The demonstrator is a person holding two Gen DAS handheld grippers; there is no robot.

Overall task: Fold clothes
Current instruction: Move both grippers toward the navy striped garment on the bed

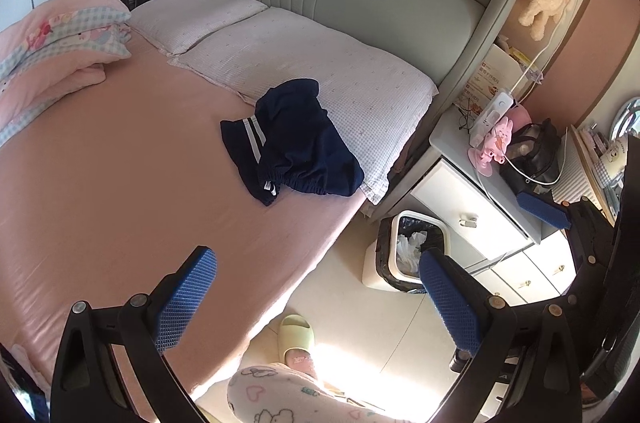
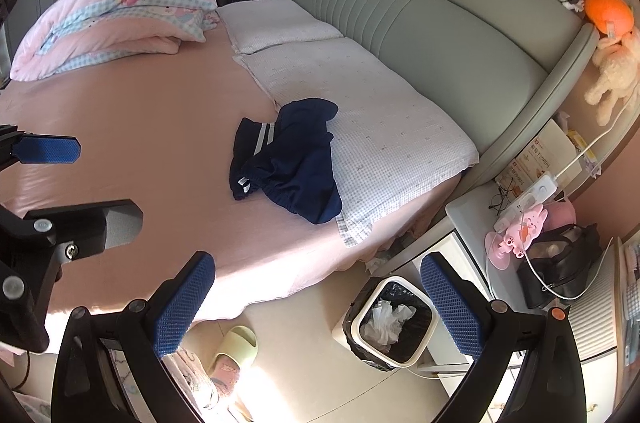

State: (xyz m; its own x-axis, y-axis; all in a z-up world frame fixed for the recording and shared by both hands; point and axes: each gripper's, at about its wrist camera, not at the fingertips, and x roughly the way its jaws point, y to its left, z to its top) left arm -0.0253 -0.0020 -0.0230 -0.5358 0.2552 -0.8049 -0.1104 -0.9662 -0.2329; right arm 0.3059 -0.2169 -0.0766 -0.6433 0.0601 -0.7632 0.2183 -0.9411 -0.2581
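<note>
Crumpled navy blue shorts (image 1: 294, 141) with white side stripes lie on the pink bed (image 1: 120, 183), partly over the near pillow (image 1: 348, 83). They also show in the right wrist view (image 2: 288, 161). My left gripper (image 1: 318, 297) is open and empty, held above the bed's near edge, well short of the shorts. My right gripper (image 2: 318, 297) is open and empty, over the floor by the bed's edge. The left gripper's blue fingertip (image 2: 48, 149) shows at the left of the right wrist view.
A folded pink quilt (image 2: 116, 23) lies at the bed's far left. A grey headboard (image 2: 420, 19) carries plush toys. A white nightstand (image 1: 480, 183) with a power strip and bag stands right of the bed. A bin (image 2: 394, 325) and a slipper (image 2: 236, 347) are on the floor.
</note>
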